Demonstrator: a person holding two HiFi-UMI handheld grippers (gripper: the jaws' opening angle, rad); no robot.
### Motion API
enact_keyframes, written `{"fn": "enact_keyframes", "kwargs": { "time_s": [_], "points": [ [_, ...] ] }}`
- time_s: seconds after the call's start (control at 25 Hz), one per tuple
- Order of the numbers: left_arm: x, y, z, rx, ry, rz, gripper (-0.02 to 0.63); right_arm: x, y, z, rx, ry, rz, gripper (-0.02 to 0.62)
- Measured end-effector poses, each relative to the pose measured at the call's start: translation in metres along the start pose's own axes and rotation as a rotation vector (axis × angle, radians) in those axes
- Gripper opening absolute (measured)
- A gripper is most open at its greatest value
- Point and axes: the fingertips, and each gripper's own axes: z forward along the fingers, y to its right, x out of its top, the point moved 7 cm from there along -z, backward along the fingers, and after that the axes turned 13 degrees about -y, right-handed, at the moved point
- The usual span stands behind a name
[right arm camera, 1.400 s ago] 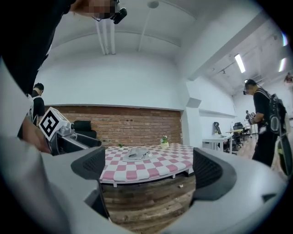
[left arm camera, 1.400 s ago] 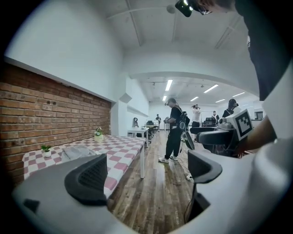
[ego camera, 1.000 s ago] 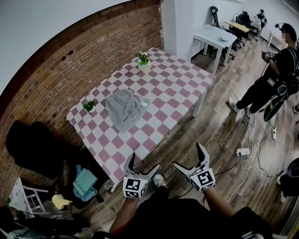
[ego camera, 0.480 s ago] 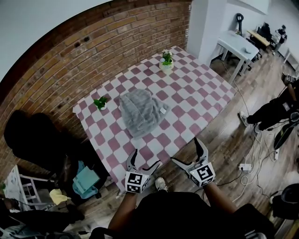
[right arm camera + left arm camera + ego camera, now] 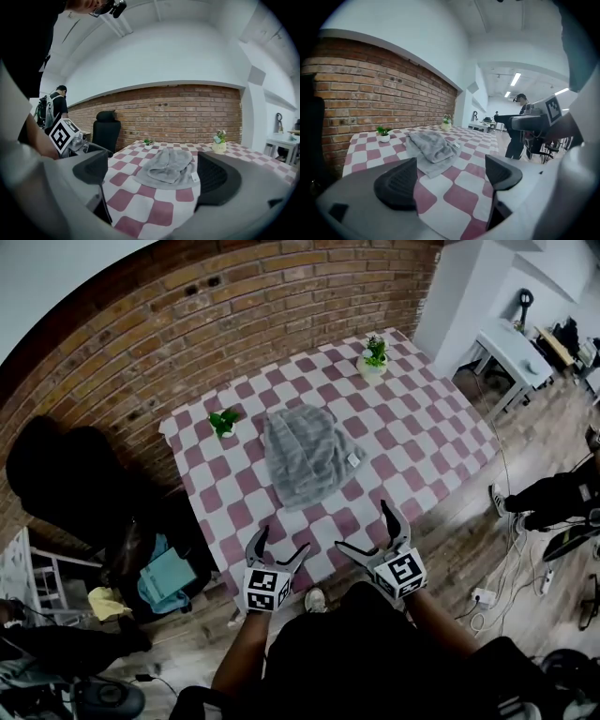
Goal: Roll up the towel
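Looked down on a brick wall (image 5: pixel 187 324) with a pink and white checked table (image 5: pixel 412 437) pushed up against it. Saw the grey towel (image 5: pixel 305 454) lying in a crumpled heap near the middle of the table, not rolled up, with a small white tag (image 5: pixel 354 460) at its right edge. Saw one little green plant (image 5: pixel 223 420) in a white pot close to the wall, just left of the towel. Saw another potted plant (image 5: pixel 374 354) well apart from it, by the far corner of the table.

Held the left gripper (image 5: pixel 281 545) at the near edge of the table, well apart from the towel. Had its jaws apart and closing, with nothing between them, only pink and white squares below. Held the right gripper (image 5: pixel 366 531) near it, also at the near edge. Had those jaws spread wide, gripping nothing, with the towel showing far ahead through the gap.

Saw a black chair (image 5: pixel 104 131) on the left by the wall, and a white desk (image 5: pixel 511 338) far off on the right, on a wooden floor (image 5: pixel 459 531).
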Motion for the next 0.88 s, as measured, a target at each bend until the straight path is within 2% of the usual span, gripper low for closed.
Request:
{"fn": "enact_keyframes", "kwargs": {
  "time_s": [0.36, 0.6, 0.88],
  "points": [
    [-0.01, -0.015, 0.041, 0.042, -0.097, -0.211, 0.427, 0.0, 0.024, 0.051, 0.184, -0.041, 0.008, 0.568],
    [-0.012, -0.029, 0.083, 0.049, -0.123, -0.467, 0.396, 0.001, 0.059, 0.074, 0.262, -0.036, -0.079, 0.568],
    [-0.012, -0.041, 0.123, 0.116, -0.195, -0.675, 0.36, -0.002, 0.107, 0.083, 0.326, -0.045, -0.092, 0.568]
  ]
}}
